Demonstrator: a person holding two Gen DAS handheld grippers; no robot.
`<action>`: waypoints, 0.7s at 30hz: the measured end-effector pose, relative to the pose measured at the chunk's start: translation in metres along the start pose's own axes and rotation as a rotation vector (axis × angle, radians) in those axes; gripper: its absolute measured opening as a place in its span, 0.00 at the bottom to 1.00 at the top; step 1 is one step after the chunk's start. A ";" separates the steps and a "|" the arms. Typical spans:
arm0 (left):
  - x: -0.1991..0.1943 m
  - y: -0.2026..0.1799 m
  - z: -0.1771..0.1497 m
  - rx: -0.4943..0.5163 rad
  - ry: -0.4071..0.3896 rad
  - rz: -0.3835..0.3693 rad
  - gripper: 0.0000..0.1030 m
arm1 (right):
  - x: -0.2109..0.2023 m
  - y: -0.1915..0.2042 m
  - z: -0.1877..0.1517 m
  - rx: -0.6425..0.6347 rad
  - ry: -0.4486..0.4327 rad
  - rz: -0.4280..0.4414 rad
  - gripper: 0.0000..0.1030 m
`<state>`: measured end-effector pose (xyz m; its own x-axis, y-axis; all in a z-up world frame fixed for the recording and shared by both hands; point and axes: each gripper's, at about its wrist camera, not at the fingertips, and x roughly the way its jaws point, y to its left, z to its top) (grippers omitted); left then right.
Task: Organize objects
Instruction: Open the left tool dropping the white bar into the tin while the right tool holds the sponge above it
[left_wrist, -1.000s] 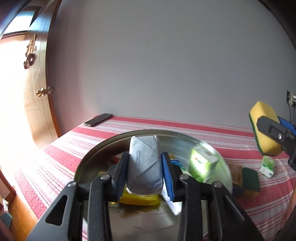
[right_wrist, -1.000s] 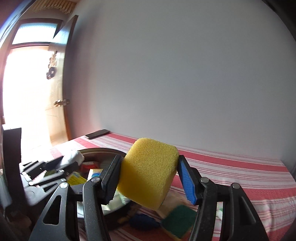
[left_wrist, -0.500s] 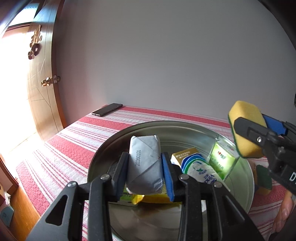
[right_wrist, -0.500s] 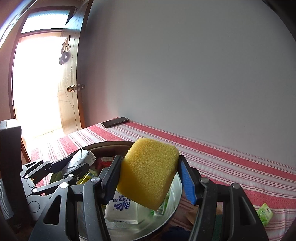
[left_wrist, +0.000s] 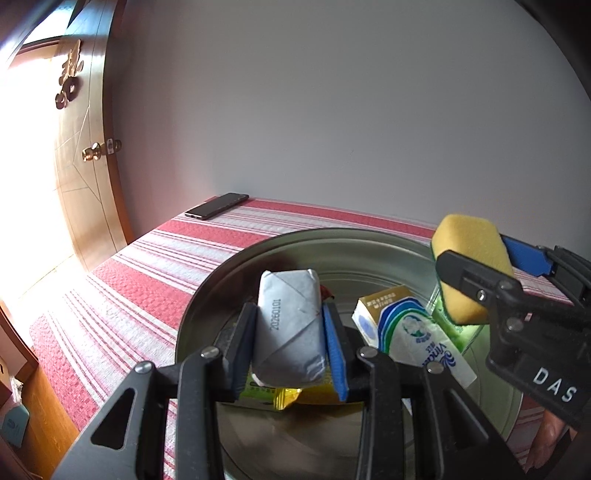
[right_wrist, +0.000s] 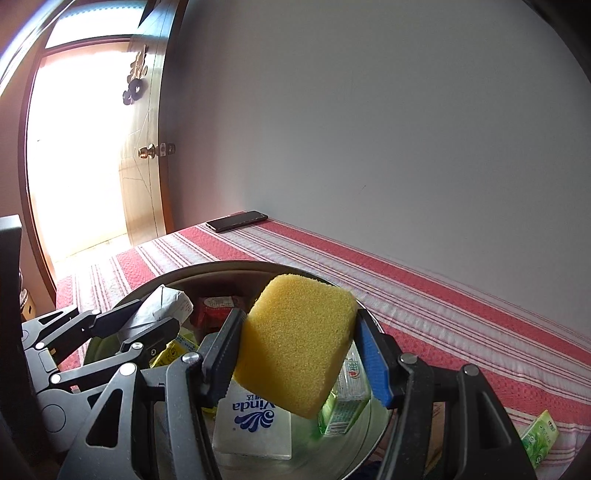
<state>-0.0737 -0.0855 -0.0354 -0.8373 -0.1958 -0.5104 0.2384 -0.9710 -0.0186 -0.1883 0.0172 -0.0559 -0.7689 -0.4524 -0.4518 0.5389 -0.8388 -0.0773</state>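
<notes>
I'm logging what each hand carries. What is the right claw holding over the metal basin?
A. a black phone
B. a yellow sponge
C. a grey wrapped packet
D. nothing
B: the right claw is clamped on the yellow sponge above the metal basin, while the grey wrapped packet sits in the left claw.

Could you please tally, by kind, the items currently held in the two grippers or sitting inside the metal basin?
Sponge: 1, in the right gripper
Silver foil packet: 1, in the left gripper
Vinda tissue pack: 1
Green packet: 1
Yellow packet: 1
Red packet: 1
Total: 6, all over or in the basin
</notes>
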 end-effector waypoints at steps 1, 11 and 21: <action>0.001 0.000 0.000 0.002 0.002 0.001 0.34 | 0.002 -0.001 0.000 0.001 0.002 0.000 0.60; 0.005 0.001 0.001 0.010 0.028 0.005 0.34 | 0.017 0.005 0.003 -0.022 0.030 -0.003 0.60; 0.002 0.001 0.000 0.021 0.032 0.001 0.34 | 0.024 0.017 0.003 -0.058 0.038 -0.005 0.60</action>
<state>-0.0754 -0.0867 -0.0366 -0.8208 -0.1925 -0.5378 0.2286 -0.9735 -0.0004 -0.1985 -0.0094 -0.0656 -0.7585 -0.4356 -0.4846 0.5550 -0.8216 -0.1300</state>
